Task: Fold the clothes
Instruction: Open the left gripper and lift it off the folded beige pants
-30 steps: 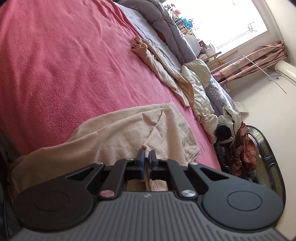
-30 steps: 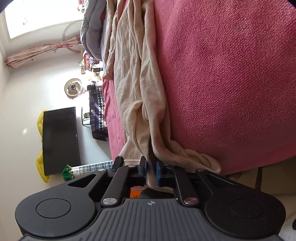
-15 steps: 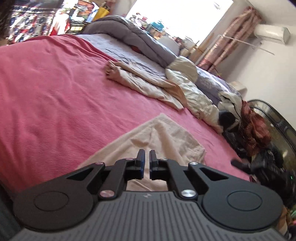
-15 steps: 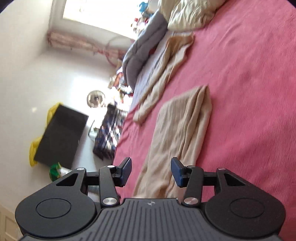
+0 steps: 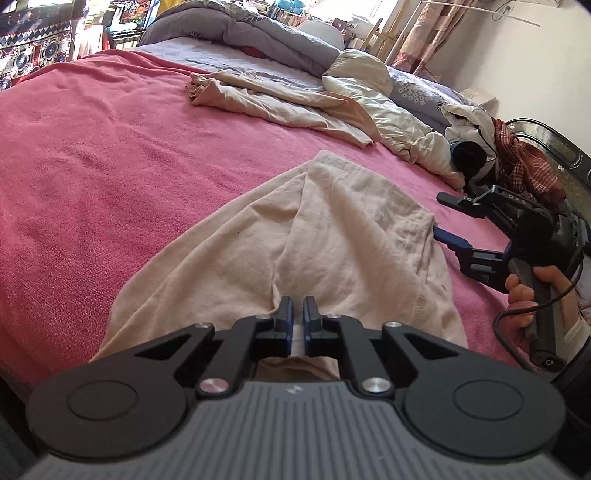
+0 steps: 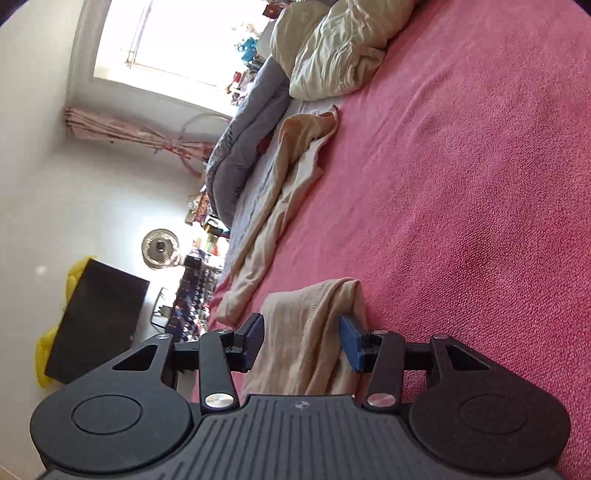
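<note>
Beige garment (image 5: pixel 332 236) spread on the pink bedspread (image 5: pixel 110 155), folded, directly ahead of the left gripper (image 5: pixel 298 308) and running under it. Left gripper narrowed to a thin slit just above the cloth; no fabric visibly caught between its blue pads, though a pucker in the cloth rises right at the tips. Off to the right of that gripper, right gripper (image 5: pixel 445 218) seen from the side, held in a hand (image 5: pixel 535 299), lower finger touching the garment's right edge.

From the right wrist view: right gripper (image 6: pixel 301 326) spread wide, same beige garment (image 6: pixel 306 332) lying between the two fingers, rolled edge against the right blue pad (image 6: pixel 351 332), left pad apart from the cloth. Not closed on anything.

Beyond the garment, farther ahead of the left gripper: a second tan garment (image 5: pixel 273 99), crumpled and stretched long across the bed, unfolded. Past that, a cream pillow (image 5: pixel 362 70) and a grey quilt (image 5: pixel 240 33) bunched at the far side. Ahead and right of the left gripper, a heap of clothes with a red checked cloth (image 5: pixel 524 158). In the right wrist view, left of the gripper, a dark screen (image 6: pixel 99 321), a fan (image 6: pixel 160 251) and a bright window (image 6: pixel 177 37).
</note>
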A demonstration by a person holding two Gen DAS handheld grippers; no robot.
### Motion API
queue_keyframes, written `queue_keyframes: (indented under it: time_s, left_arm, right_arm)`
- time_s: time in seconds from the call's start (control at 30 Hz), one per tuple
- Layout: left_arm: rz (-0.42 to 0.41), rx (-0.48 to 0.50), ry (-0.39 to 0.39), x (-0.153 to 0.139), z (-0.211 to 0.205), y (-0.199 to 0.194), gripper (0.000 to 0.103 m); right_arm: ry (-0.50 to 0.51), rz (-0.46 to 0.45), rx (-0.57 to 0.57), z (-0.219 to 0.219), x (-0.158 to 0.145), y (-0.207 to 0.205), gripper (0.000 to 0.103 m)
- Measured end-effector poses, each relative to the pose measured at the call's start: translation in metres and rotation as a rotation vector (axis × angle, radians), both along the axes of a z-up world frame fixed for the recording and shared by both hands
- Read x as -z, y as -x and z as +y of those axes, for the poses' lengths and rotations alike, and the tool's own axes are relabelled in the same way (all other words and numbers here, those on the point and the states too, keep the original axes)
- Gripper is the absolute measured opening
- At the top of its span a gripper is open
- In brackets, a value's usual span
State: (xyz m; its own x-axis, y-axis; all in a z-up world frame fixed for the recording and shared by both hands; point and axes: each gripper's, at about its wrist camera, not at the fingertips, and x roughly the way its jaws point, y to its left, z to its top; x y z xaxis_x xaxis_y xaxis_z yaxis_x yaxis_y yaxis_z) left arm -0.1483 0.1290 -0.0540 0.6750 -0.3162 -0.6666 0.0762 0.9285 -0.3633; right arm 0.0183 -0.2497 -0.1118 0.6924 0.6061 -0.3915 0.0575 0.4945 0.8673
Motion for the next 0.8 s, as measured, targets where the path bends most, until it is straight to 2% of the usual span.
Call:
queue_keyframes:
  time_s: [0.07,0.2,0.3,0.33,0.37,0.4,0.6,0.77,0.8]
  left_arm:
    - [-0.001,0.004,-0.002,0.0,0.001,0.0,0.01]
    - [-0.002,0.005,0.0,0.001,0.002,-0.002,0.01]
    - [-0.006,0.007,-0.008,0.001,0.001,-0.002,0.01]
    - [-0.006,0.008,-0.009,0.001,0.001,-0.002,0.01]
    - [-0.004,0.009,-0.005,0.002,0.002,-0.002,0.01]
    - [-0.002,0.009,-0.001,0.002,0.003,-0.002,0.01]
    - [-0.003,0.013,0.003,0.005,0.005,-0.003,0.013]
    - [-0.007,0.027,-0.01,0.004,0.004,-0.004,0.013]
    - [-0.007,0.028,-0.012,0.003,0.005,-0.004,0.012]
  right_arm:
    - [0.018,-0.009,-0.004,0.0,0.001,0.004,0.039]
    - [-0.029,-0.021,0.005,-0.006,0.004,0.008,0.041]
    - [-0.059,-0.028,0.008,0.0,0.005,-0.005,0.038]
    - [-0.055,-0.024,0.014,0.003,0.004,-0.009,0.033]
    - [-0.044,-0.017,0.022,0.006,0.003,-0.012,0.018]
    - [-0.039,-0.016,0.03,0.006,0.002,-0.014,0.011]
    - [-0.027,0.014,0.105,-0.016,0.004,-0.012,0.007]
    - [-0.019,0.05,0.096,-0.02,0.02,-0.014,0.007]
    - [-0.023,0.049,0.086,-0.021,0.019,-0.013,0.01]
